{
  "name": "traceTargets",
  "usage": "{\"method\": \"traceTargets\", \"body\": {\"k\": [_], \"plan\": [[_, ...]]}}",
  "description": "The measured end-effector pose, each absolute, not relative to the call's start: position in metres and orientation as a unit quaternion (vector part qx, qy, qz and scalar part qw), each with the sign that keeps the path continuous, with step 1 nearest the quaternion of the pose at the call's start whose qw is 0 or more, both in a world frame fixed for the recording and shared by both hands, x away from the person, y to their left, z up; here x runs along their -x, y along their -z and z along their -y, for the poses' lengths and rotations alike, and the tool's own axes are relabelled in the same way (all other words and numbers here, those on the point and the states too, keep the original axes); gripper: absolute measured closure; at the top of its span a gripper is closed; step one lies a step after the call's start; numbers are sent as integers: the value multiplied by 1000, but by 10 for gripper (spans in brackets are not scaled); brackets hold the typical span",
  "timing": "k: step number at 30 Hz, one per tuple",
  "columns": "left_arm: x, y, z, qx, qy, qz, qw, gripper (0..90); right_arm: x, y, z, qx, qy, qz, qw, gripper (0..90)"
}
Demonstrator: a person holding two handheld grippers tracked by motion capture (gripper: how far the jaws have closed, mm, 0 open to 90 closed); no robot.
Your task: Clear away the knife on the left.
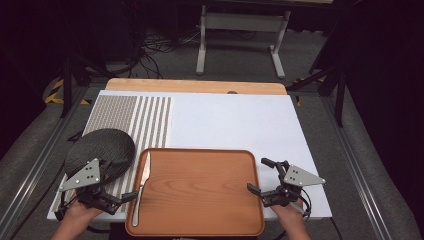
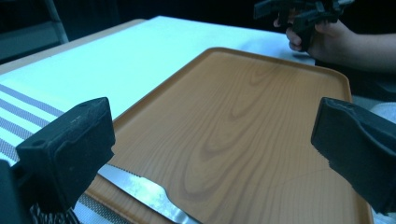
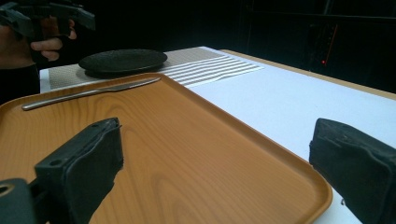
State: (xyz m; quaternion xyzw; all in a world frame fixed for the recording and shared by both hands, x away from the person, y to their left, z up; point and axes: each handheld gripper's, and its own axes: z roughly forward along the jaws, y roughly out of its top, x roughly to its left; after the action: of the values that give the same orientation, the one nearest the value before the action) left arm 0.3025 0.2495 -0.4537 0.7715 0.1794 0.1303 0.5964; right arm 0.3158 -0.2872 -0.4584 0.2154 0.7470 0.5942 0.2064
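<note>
A wood-grain tray (image 1: 200, 195) lies at the table's near edge. A table knife (image 1: 142, 180) rests along the tray's left rim, blade pointing away. A round black plate (image 1: 100, 150) sits to the tray's left. My left gripper (image 1: 121, 180) hovers over the tray's left edge by the knife, open and holding nothing. In the left gripper view the tray (image 2: 233, 116) and knife (image 2: 144, 193) lie between its jaws (image 2: 212, 126). My right gripper (image 1: 260, 175) is open at the tray's right rim. The right gripper view has its jaws (image 3: 219, 140) apart over the tray (image 3: 163, 140), with the knife (image 3: 88, 92) and plate (image 3: 122, 59) beyond.
A white mat (image 1: 235, 120) covers the table, and a striped placemat (image 1: 145, 117) lies on its left under the plate. The wooden table edge (image 1: 195, 86) runs along the back. A white stand (image 1: 240, 30) and cables are on the floor beyond.
</note>
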Motion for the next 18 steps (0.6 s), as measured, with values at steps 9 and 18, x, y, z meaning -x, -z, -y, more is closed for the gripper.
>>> {"method": "traceTargets", "body": {"k": [9,18], "plan": [[-308,481,-253,-766,-111,-184,605,3,-316,460,288,-218,-594,-746,207,34],[-309,482,-255,-749,-106,-215,618,3,-316,460,290,-220,-594,-746,207,34]]}}
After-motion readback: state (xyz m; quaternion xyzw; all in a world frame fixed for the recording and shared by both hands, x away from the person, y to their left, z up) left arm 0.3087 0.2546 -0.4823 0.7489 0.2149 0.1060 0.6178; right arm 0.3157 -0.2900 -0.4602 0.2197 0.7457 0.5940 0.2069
